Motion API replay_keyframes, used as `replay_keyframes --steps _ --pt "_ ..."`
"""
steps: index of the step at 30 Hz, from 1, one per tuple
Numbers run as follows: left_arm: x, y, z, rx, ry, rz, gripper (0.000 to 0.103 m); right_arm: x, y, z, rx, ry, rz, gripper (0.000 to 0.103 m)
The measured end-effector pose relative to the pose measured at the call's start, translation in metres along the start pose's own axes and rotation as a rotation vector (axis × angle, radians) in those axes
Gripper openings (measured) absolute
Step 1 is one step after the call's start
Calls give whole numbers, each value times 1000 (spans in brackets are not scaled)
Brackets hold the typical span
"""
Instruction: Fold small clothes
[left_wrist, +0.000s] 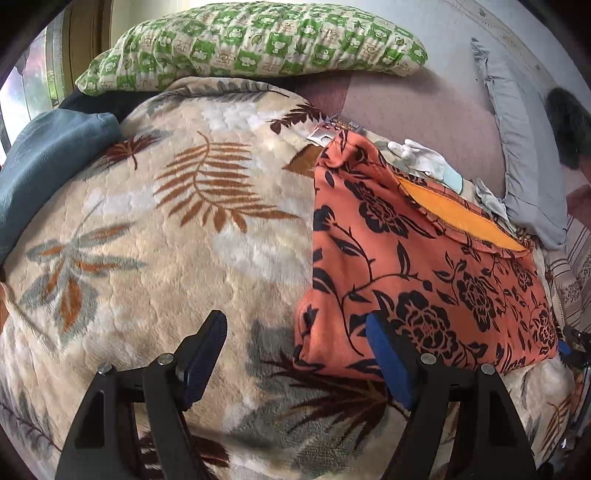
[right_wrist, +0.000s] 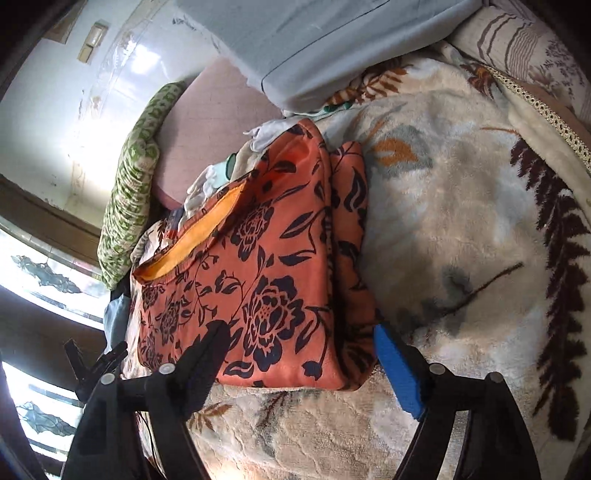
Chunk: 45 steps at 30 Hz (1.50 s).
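An orange garment with a black flower print (left_wrist: 417, 266) lies folded on a beige leaf-patterned blanket (left_wrist: 177, 236); its yellow-orange inner neckline faces up. It also shows in the right wrist view (right_wrist: 258, 280), sleeves tucked along its right side. My left gripper (left_wrist: 297, 339) is open, hovering at the garment's near left corner, holding nothing. My right gripper (right_wrist: 301, 345) is open, its fingers straddling the garment's near edge, holding nothing. The other gripper's tip (right_wrist: 96, 363) shows at the left of the right wrist view.
A green patterned pillow (left_wrist: 251, 40) lies at the bed's head. A blue cloth (left_wrist: 48, 166) is at the left. White small clothes (left_wrist: 424, 158) lie behind the garment. A grey pillow (left_wrist: 524, 155) lies at the right, also in the right wrist view (right_wrist: 332, 40).
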<state>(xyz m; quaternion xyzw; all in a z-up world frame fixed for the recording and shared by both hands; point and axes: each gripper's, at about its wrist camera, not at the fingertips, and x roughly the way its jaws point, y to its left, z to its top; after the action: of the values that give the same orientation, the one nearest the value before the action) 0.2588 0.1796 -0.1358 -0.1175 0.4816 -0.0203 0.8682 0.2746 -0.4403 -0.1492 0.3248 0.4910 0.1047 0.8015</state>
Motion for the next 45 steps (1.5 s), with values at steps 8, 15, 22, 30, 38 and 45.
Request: replay_keyframes --steps 8,15,22,30,38,45 --pt "10 0 -9 -39 36 -17 78 16 12 4 -73 81 -51 37" --pt "14 -8 -7 -5 84 -20 8 24 26 2 -142 137 -106 8" --pt "-2 -16 -4 61 29 -3 8 -11 37 -11 -163 115 -94 6" --pt "-11 -12 -2 73 -4 -6 32 -1 -10 -31 1 108 -77 12" --pt "-35 -64 -11 213 -93 -101 40 -8 24 27 -94 -56 -84 82" --pt "23 -101 -24 316 2 -22 40 53 24 82 -126 -11 -234 71"
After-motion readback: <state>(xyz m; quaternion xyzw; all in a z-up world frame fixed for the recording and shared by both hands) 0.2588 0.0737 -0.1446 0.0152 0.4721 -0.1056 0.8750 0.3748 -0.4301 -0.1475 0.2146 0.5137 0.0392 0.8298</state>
